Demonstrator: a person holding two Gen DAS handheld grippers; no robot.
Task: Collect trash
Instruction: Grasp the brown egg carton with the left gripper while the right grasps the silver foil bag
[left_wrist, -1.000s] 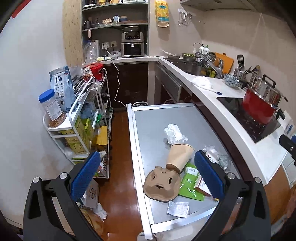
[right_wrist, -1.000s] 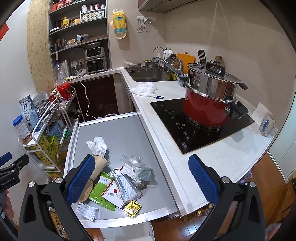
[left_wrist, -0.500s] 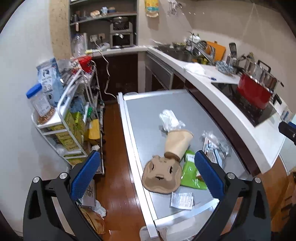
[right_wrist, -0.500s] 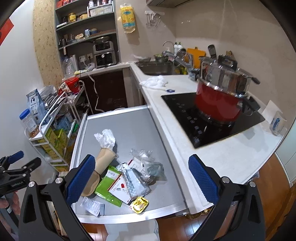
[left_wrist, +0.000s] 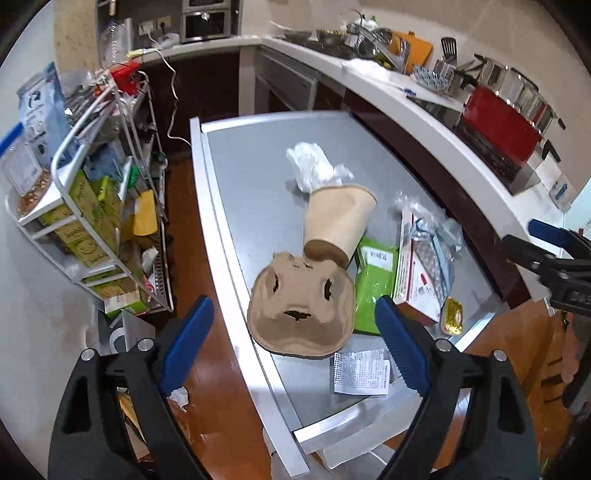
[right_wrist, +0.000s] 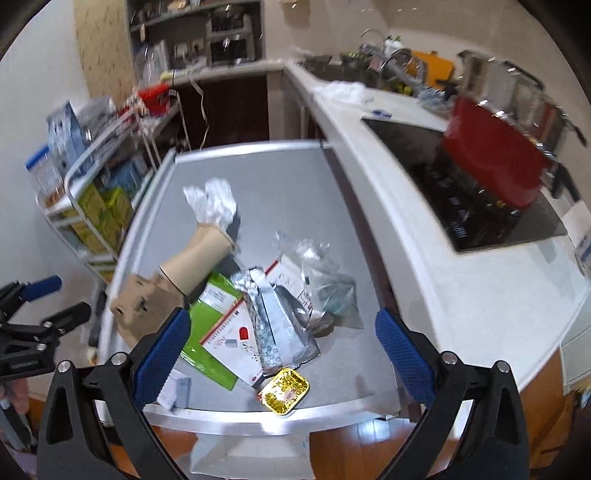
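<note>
In the left wrist view we hold the left hand-held gripper spread and empty above the cup carrier, seemingly lined up to take it; the cup leans on it at the desk edge. In the right wrist view the right hand-held gripper hangs spread over the wrappers, foil tray nearest.

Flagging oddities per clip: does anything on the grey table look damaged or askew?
Yes. The paper cup lies tipped on its side, base against a flattened brown pulp cup carrier with torn holes. The carrier overhangs the table at its left edge. Both grippers are open, holding nothing.
</note>
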